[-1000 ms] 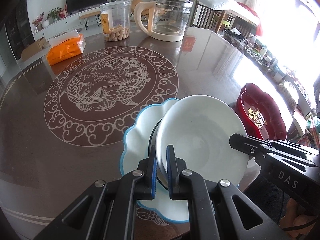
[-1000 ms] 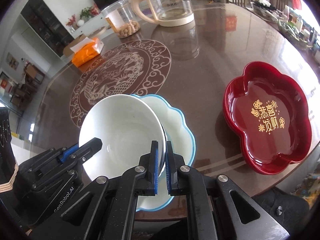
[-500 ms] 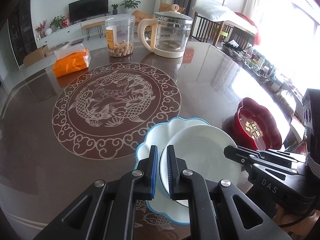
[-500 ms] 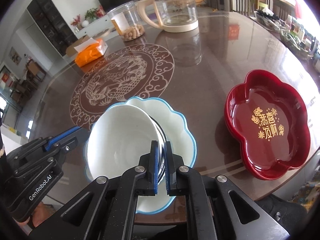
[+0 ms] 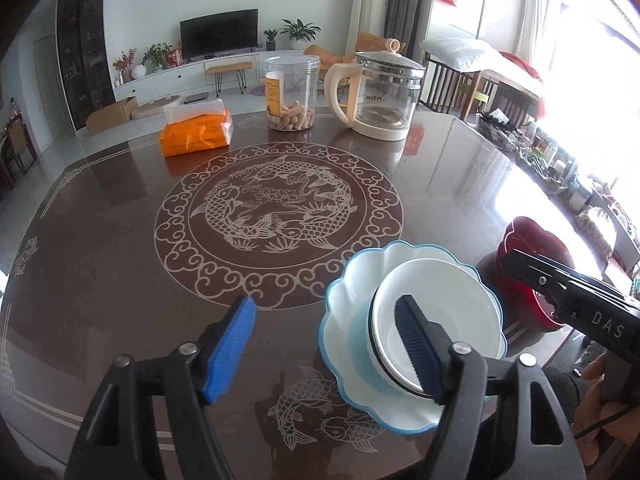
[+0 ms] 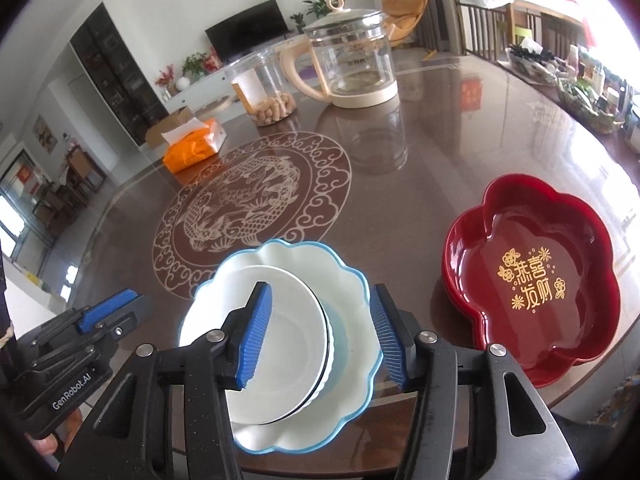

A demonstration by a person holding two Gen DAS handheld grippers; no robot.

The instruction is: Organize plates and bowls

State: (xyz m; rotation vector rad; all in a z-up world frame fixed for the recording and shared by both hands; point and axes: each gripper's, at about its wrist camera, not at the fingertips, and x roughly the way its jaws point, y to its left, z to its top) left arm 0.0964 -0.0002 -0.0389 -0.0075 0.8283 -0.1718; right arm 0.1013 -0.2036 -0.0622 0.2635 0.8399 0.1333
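White bowl (image 6: 280,336) sits in the blue-rimmed plate (image 6: 352,280), lower centre of the right wrist view. Both tongs released, jaws have just been opening — left gripper (image 5: 326,344) wide, w/ nothing pressed; right gripper (image 6: 320,336) straddles bowl edge, pads clear. Red tray (image 6: 532,276) at right, apart from the plate.

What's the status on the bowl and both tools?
Left tool and right tool open, jaws just opened. White bowl released, sitting in blue-rimmed plate. Red tray apart to the right, nothing in the way.
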